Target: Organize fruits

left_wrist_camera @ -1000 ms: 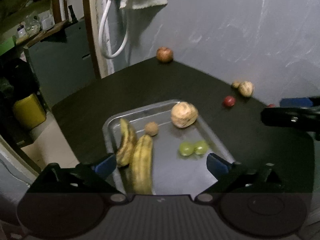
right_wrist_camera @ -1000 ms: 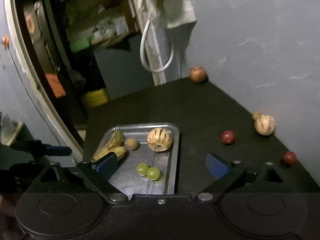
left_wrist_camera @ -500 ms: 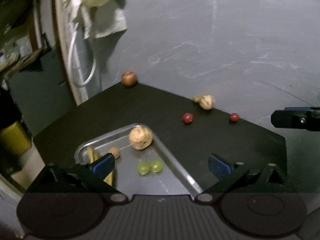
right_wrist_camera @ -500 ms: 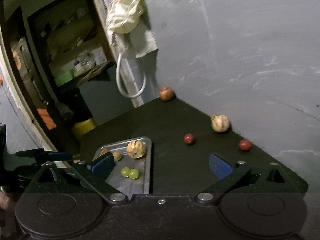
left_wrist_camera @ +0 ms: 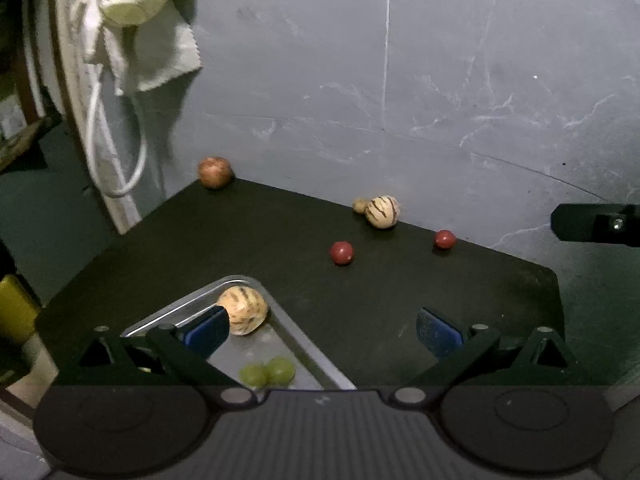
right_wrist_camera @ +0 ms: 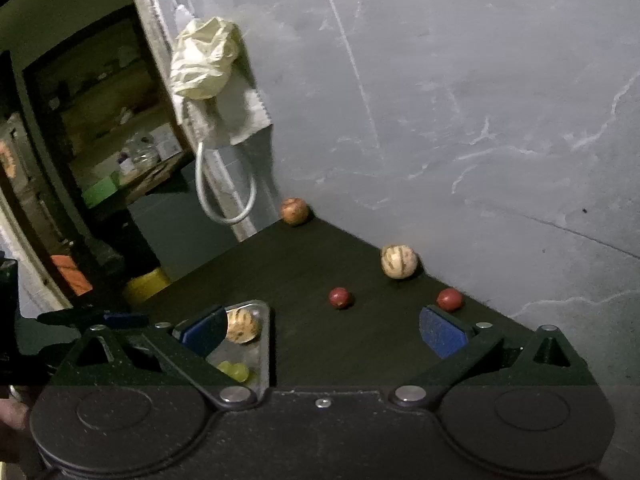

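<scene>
A steel tray (left_wrist_camera: 304,356) (right_wrist_camera: 264,312) lies at the near left of a black table (left_wrist_camera: 280,232) (right_wrist_camera: 300,272). It holds a striped round fruit (left_wrist_camera: 246,312) (right_wrist_camera: 242,326) and two green grapes (left_wrist_camera: 266,372) (right_wrist_camera: 236,370). Loose on the table are two red fruits (left_wrist_camera: 341,253) (left_wrist_camera: 445,239) (right_wrist_camera: 340,297) (right_wrist_camera: 449,299), a second striped fruit (left_wrist_camera: 383,211) (right_wrist_camera: 399,261) by the wall and an apple (left_wrist_camera: 215,172) (right_wrist_camera: 294,211) in the far corner. My left gripper (left_wrist_camera: 322,330) and right gripper (right_wrist_camera: 324,330) are both open, high above the table, holding nothing.
A grey wall (left_wrist_camera: 400,80) borders the table at the back and right. A pale cloth (left_wrist_camera: 132,20) (right_wrist_camera: 208,64) and a white cable loop (right_wrist_camera: 224,200) hang at the left corner. A yellow container (right_wrist_camera: 146,284) sits on the floor beyond the table's left edge.
Both grippers have risen and pulled back from the tray, tilting up toward the wall. The bananas and small brown fruit in the tray have dropped out of view. No fruit moved.
</scene>
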Tool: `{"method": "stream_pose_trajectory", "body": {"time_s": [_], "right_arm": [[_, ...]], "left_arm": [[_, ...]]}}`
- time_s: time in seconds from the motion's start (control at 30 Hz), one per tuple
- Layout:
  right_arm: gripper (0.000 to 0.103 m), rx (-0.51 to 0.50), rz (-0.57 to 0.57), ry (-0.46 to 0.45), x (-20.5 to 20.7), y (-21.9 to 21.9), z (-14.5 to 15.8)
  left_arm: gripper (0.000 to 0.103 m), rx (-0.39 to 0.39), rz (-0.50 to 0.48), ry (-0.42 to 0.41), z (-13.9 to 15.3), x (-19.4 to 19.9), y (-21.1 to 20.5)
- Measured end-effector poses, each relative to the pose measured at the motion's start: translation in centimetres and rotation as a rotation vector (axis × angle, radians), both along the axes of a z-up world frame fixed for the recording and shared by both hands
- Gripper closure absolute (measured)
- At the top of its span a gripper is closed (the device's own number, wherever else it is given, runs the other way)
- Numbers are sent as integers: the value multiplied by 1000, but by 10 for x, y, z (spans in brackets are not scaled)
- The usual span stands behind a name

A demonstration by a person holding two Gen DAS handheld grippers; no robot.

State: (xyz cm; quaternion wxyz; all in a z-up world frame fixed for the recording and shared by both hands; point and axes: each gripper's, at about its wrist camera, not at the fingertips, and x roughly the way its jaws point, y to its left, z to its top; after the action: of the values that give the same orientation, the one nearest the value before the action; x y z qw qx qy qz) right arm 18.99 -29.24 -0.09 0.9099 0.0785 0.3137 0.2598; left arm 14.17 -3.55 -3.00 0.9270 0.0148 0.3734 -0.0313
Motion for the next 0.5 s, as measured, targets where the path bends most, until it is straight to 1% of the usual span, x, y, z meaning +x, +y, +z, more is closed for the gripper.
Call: {"method": "stream_pose_trajectory", "body": {"time_s": [0.17,0.3,0.5], "right_arm": [[1,-25,-93,31,16,11,-6],[1,-63,-127,48,29,27,-11],[1,-78,-186,65,53,47,-15]], "left_arm": [[1,-26,-79,17,-16,34,7],[1,-51,-122,30,-33,61,14],[1,-69,-177,45,-55,95,26]]}}
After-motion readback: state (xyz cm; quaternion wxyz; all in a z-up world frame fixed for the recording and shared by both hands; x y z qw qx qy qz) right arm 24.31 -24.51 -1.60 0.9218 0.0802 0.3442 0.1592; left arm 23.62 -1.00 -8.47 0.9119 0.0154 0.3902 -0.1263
